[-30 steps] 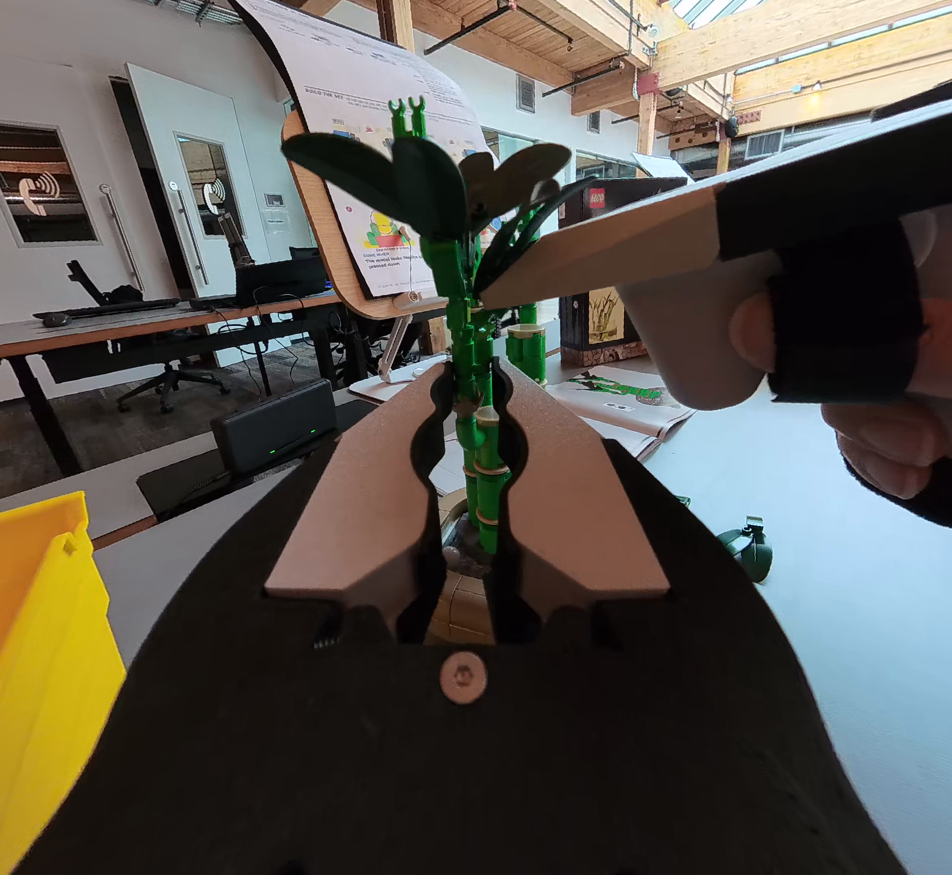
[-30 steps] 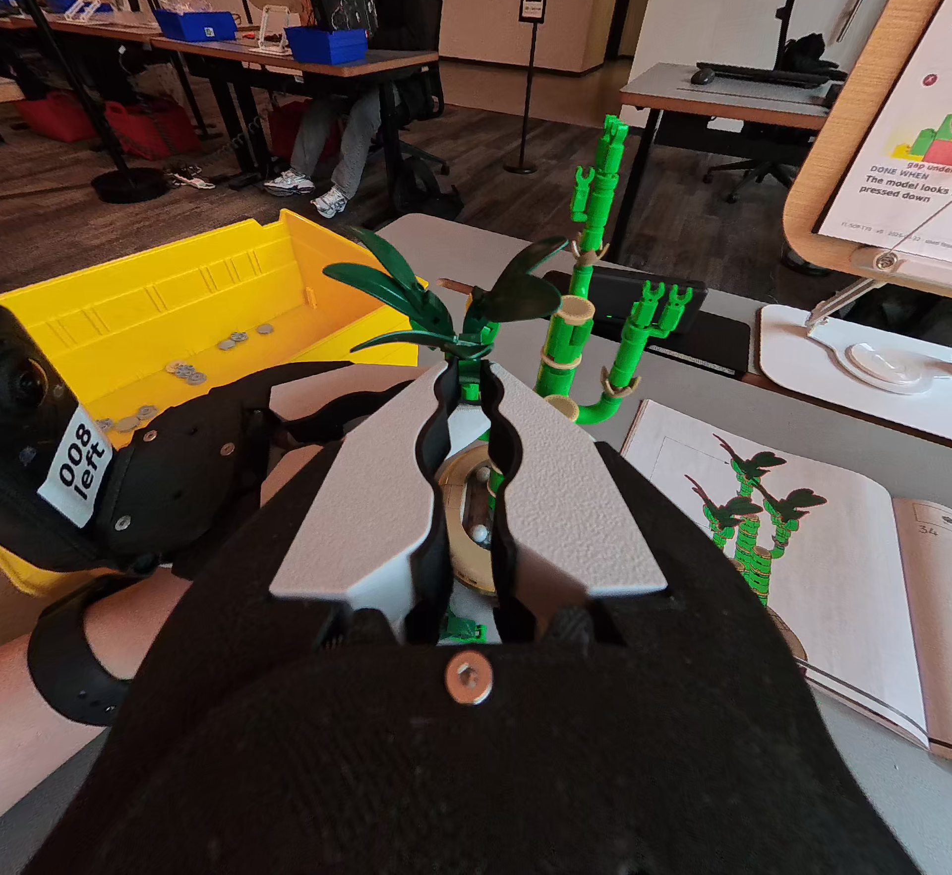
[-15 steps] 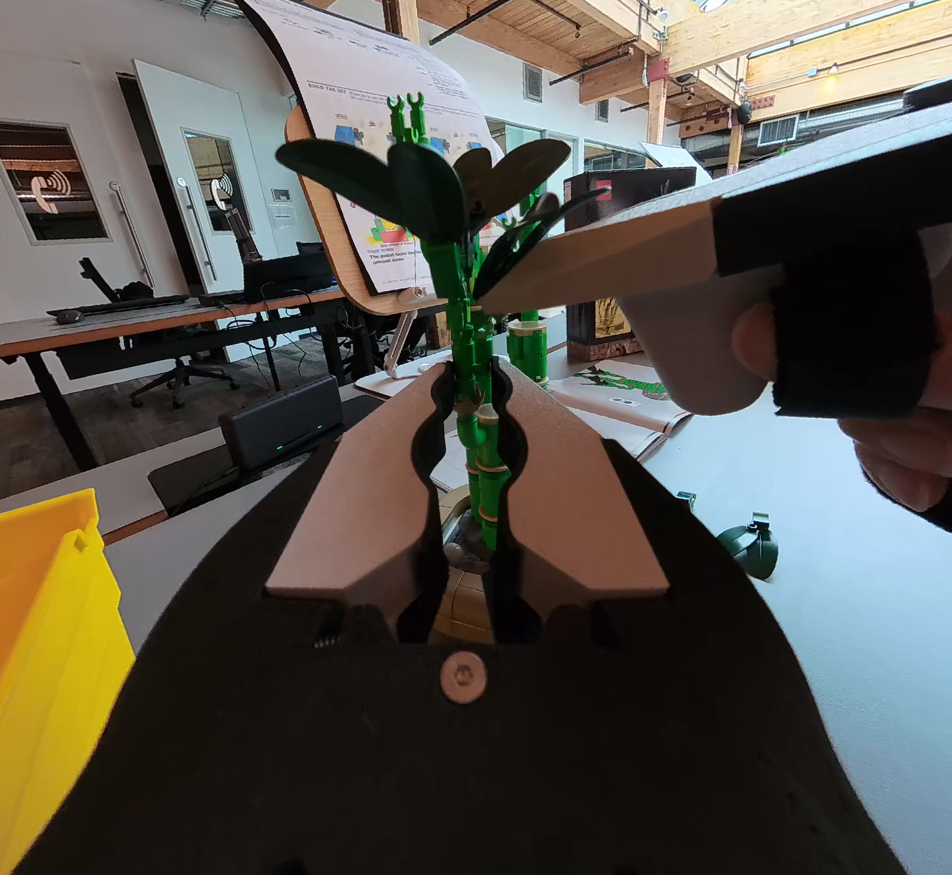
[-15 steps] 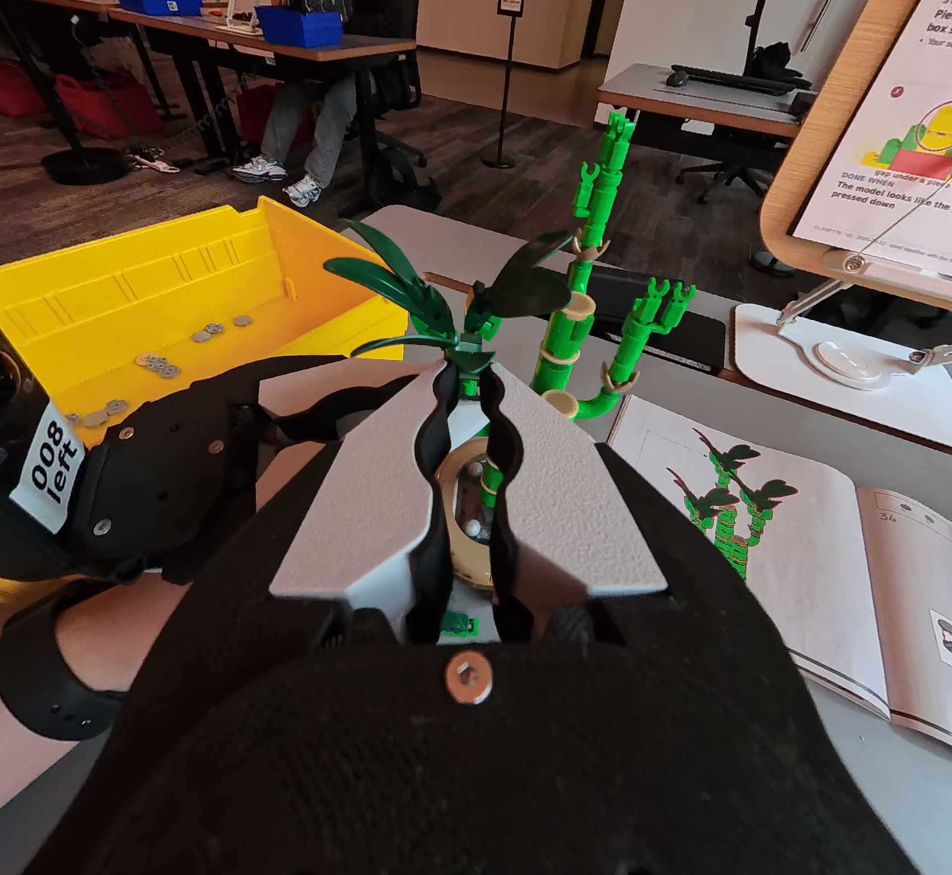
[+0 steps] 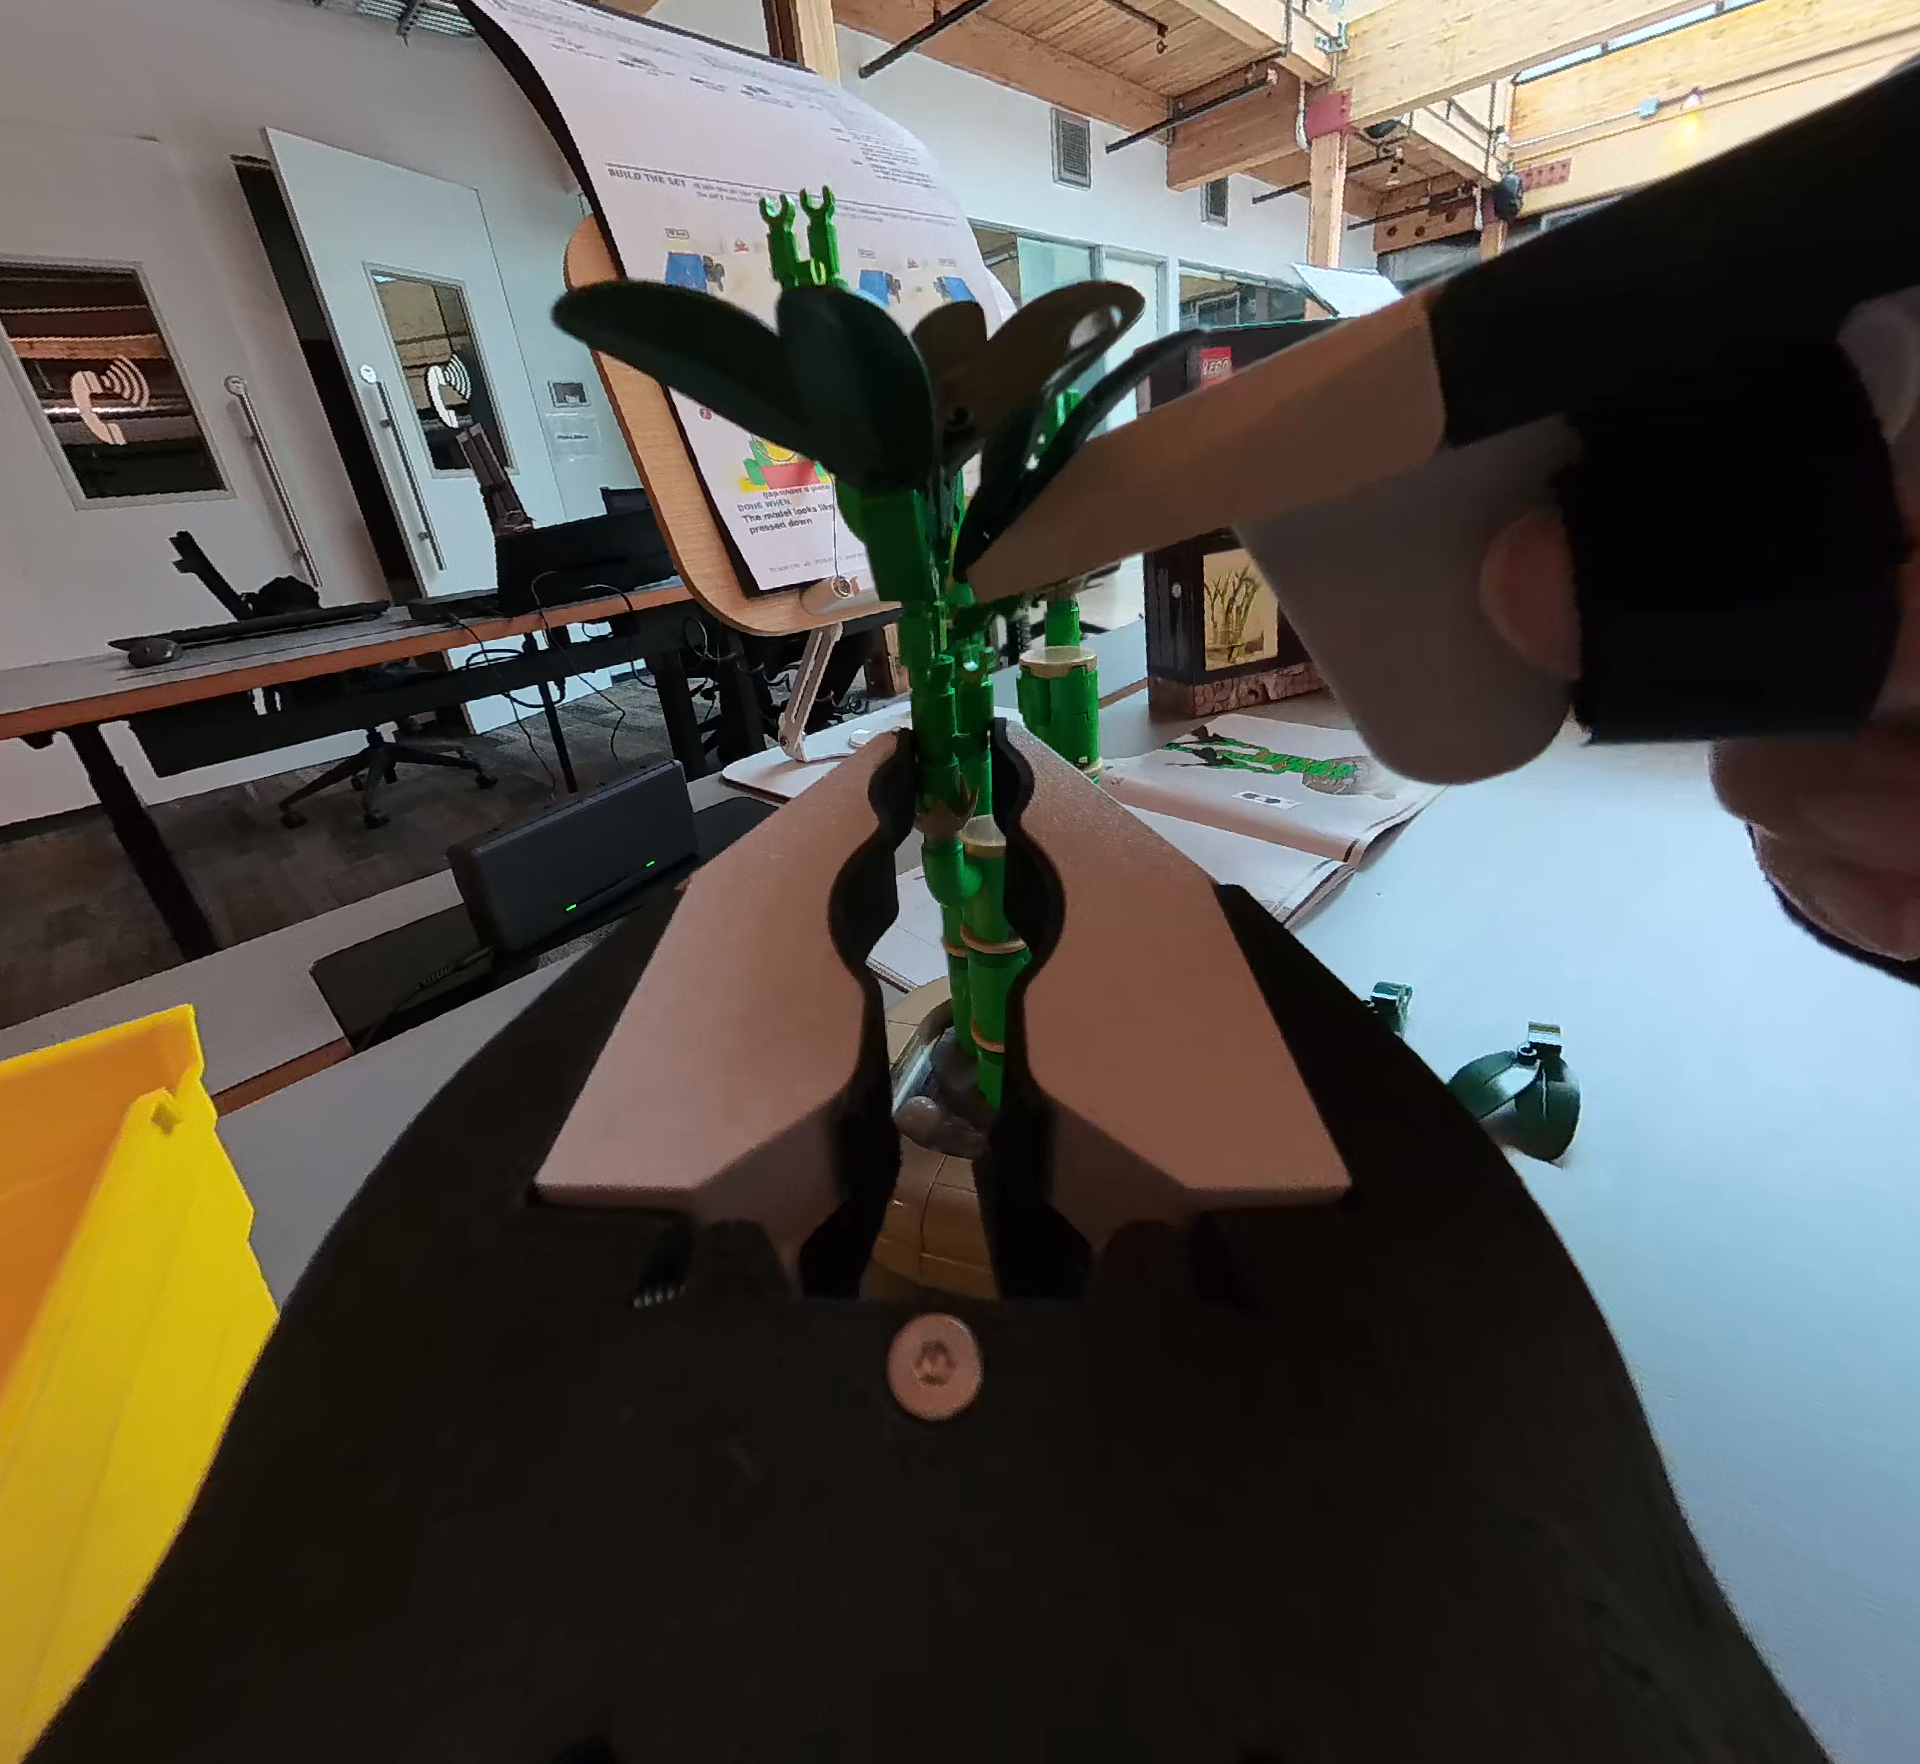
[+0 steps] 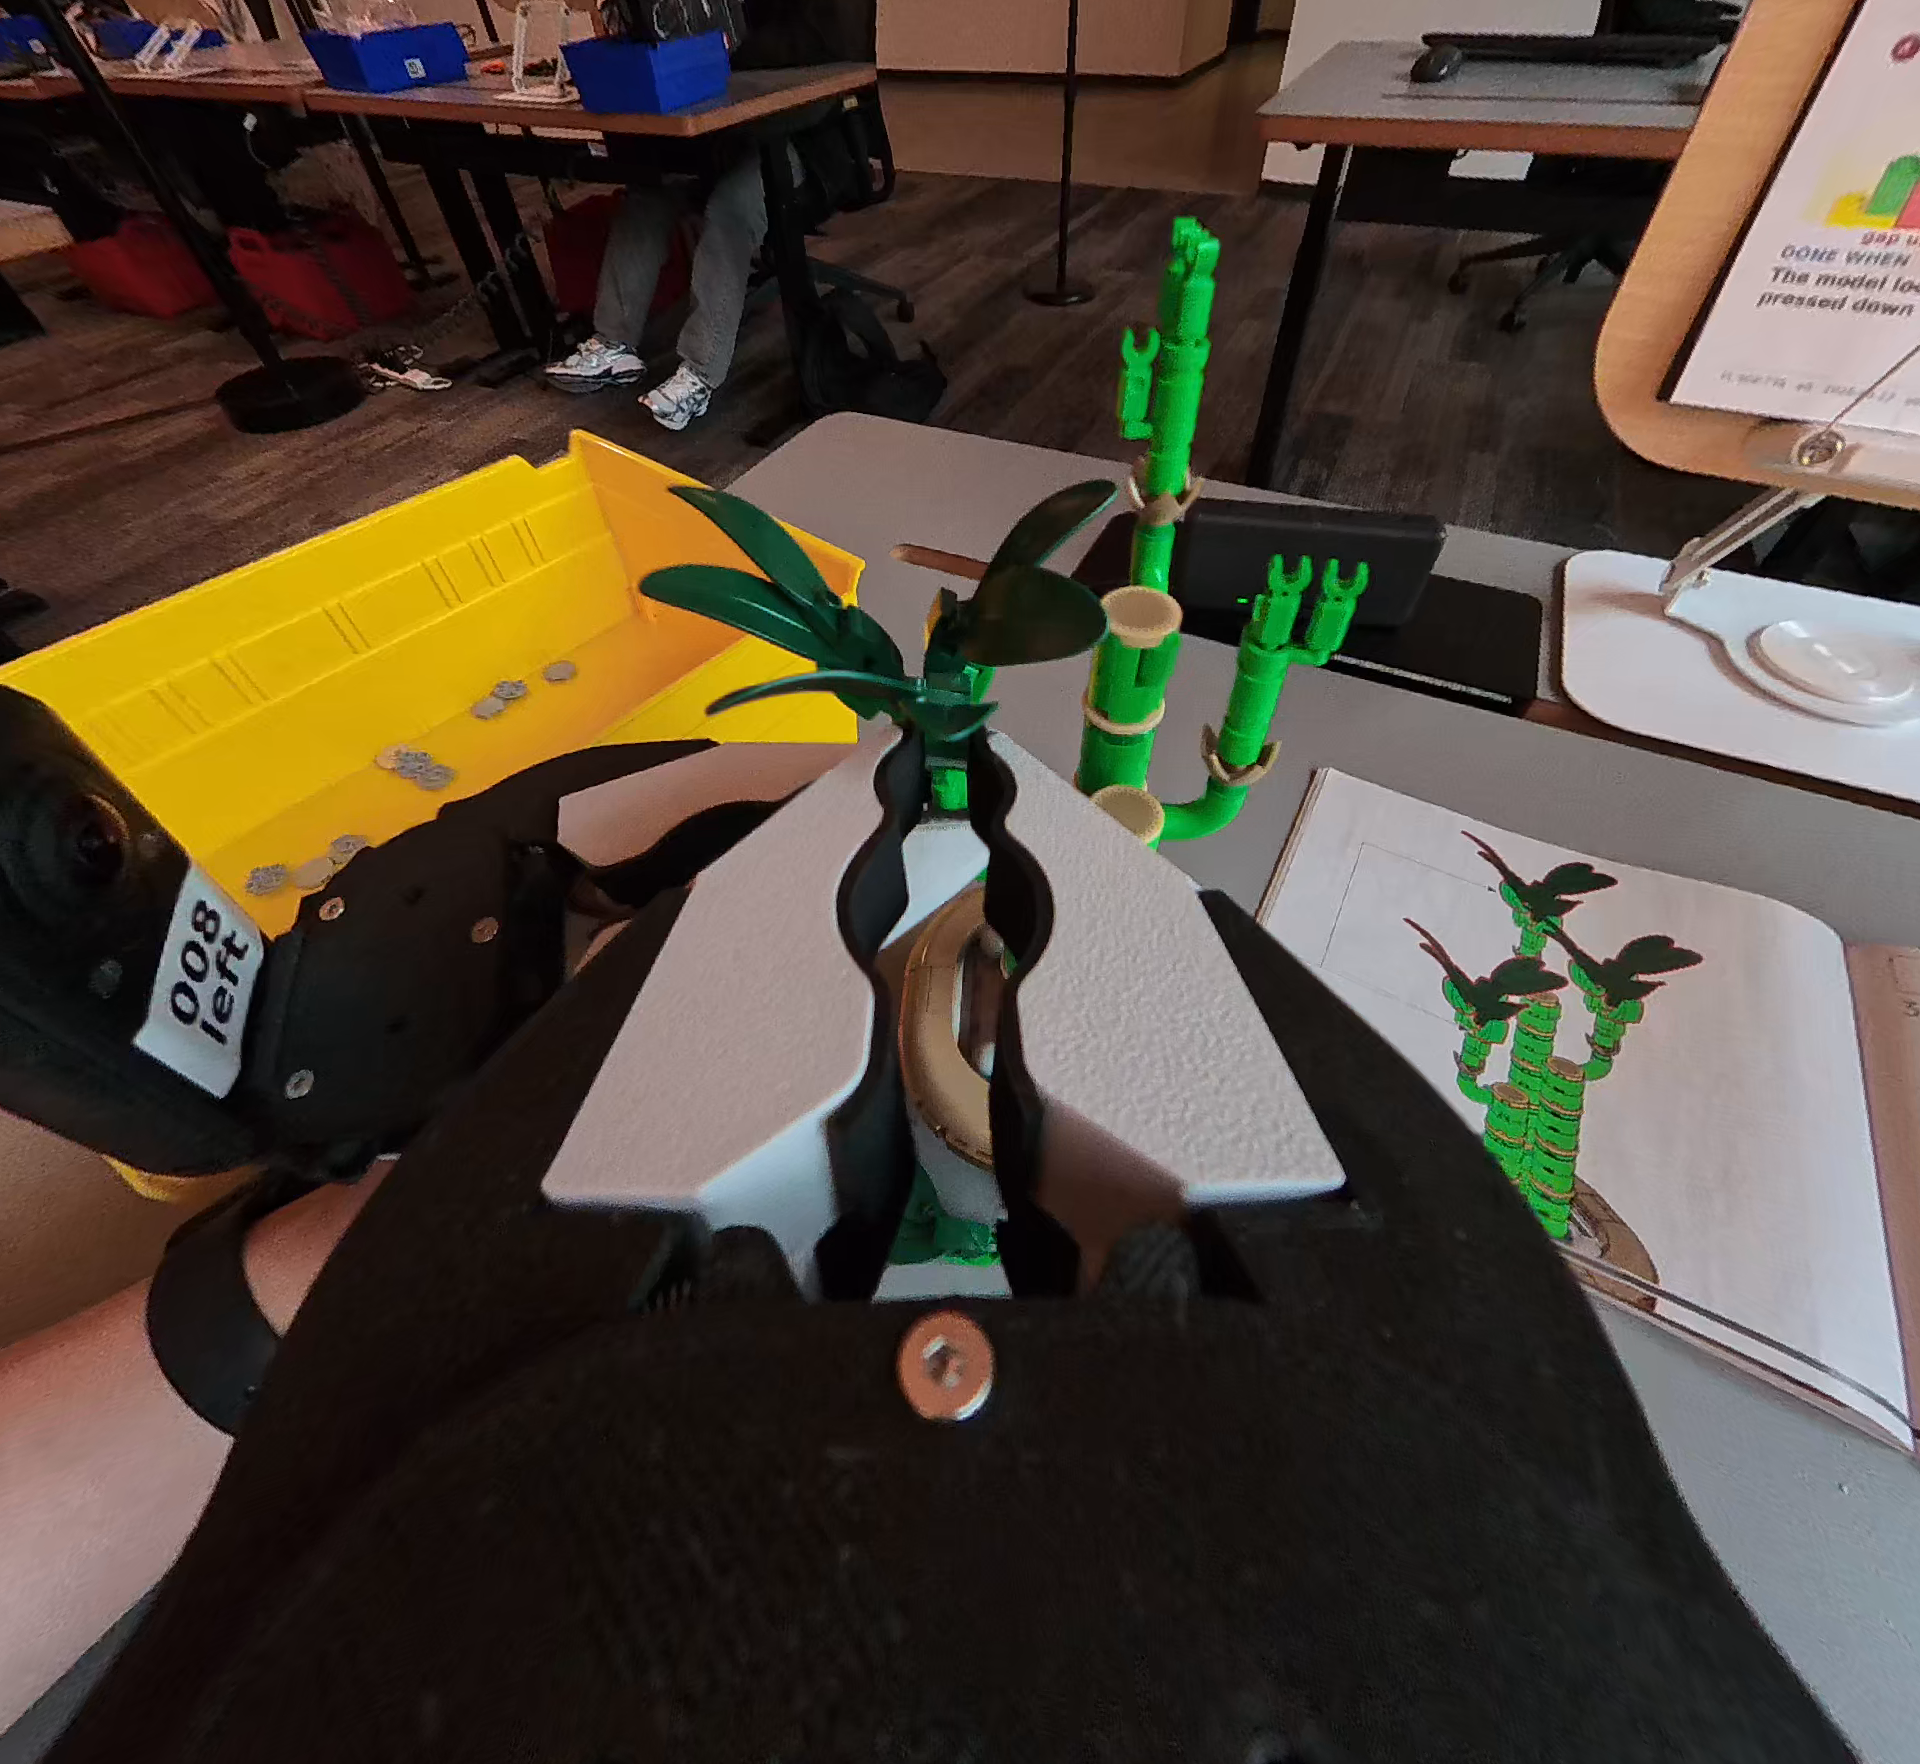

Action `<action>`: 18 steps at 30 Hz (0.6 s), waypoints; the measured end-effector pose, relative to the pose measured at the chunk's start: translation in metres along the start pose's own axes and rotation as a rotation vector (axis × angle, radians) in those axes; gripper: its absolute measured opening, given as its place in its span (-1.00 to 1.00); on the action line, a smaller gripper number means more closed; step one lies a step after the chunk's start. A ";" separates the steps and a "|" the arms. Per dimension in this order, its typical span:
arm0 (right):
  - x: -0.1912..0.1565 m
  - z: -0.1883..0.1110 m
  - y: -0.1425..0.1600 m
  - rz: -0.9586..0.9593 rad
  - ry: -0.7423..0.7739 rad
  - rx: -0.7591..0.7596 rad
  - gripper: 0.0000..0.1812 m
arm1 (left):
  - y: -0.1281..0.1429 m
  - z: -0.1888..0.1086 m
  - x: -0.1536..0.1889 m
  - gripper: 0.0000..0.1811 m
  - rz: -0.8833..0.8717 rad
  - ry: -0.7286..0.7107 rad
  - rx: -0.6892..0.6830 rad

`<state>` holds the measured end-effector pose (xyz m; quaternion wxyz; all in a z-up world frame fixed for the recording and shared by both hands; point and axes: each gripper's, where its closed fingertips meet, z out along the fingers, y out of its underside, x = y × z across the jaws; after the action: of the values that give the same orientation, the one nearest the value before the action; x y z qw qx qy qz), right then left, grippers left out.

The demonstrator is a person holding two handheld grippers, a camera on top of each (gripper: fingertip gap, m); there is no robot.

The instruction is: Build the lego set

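Note:
The lego bamboo model stands on a round tan base (image 5: 925,1226). My left gripper (image 5: 951,753) is shut on one of its green stalks (image 5: 961,883), low down. My right gripper (image 6: 940,748) is shut on the small stem of a dark green leaf cluster (image 6: 790,618) and holds it at the top of that stalk. In the left wrist view the right gripper's tip (image 5: 1039,551) comes in from the right, under the leaves (image 5: 831,374). Two more green stalks (image 6: 1164,509) with bare clip ends rise behind. The left gripper (image 6: 343,966) shows at the left.
A yellow bin (image 6: 416,592) with several small grey pieces sits to the left. An open instruction booklet (image 6: 1558,1039) lies on the right. Loose dark green leaf pieces (image 5: 1517,1091) lie on the white table. A paper stand (image 5: 727,260) and a black box (image 6: 1320,551) stand behind. Left and right tips are no more than a few centimetres apart.
Both grippers keep their hold. The right gripper with the leaf cluster has shifted only slightly at the stalk's top; the views have tilted a little.

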<state>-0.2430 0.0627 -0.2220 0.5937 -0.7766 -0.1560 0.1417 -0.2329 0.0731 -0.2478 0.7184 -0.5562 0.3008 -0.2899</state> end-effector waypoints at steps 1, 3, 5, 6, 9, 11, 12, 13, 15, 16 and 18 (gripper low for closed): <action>-0.001 -0.001 -0.002 -0.003 -0.002 0.011 -0.92 | 0.000 0.000 -0.001 -0.87 0.000 -0.002 0.002; -0.003 -0.004 -0.004 -0.007 -0.005 0.010 -0.92 | 0.000 -0.001 0.000 -0.84 -0.005 0.008 0.002; -0.006 -0.008 -0.007 0.006 -0.022 -0.007 -0.92 | 0.000 -0.001 0.004 -0.76 -0.008 0.026 -0.002; -0.008 -0.008 -0.006 0.020 -0.034 -0.045 -0.92 | 0.000 -0.002 0.006 -0.72 -0.007 0.034 -0.005; -0.010 -0.008 -0.005 -0.005 -0.031 -0.148 -0.92 | 0.001 -0.002 0.007 -0.67 0.010 0.027 -0.008; -0.010 -0.007 -0.003 -0.033 -0.023 -0.234 -0.92 | 0.001 -0.002 0.007 -0.66 0.010 0.027 -0.007; -0.011 -0.007 -0.005 -0.046 -0.024 -0.259 -0.92 | 0.001 -0.002 0.006 -0.66 0.008 0.025 -0.008; -0.012 -0.008 -0.004 -0.050 -0.028 -0.304 -0.91 | 0.001 -0.002 0.006 -0.66 0.007 0.024 -0.008; -0.011 -0.010 -0.001 -0.069 -0.016 -0.392 -0.92 | 0.001 -0.002 0.005 -0.66 0.002 0.020 -0.003; -0.010 -0.011 -0.001 -0.072 -0.012 -0.431 -0.92 | 0.001 -0.002 0.005 -0.66 0.000 0.020 -0.001; -0.009 -0.013 -0.001 -0.062 -0.023 -0.487 -0.92 | 0.001 -0.002 0.005 -0.67 0.005 0.015 -0.003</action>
<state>-0.2464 0.0478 -0.2179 0.3911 -0.8901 -0.2160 0.0904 -0.2312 0.0688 -0.2499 0.7160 -0.5544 0.3080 -0.2917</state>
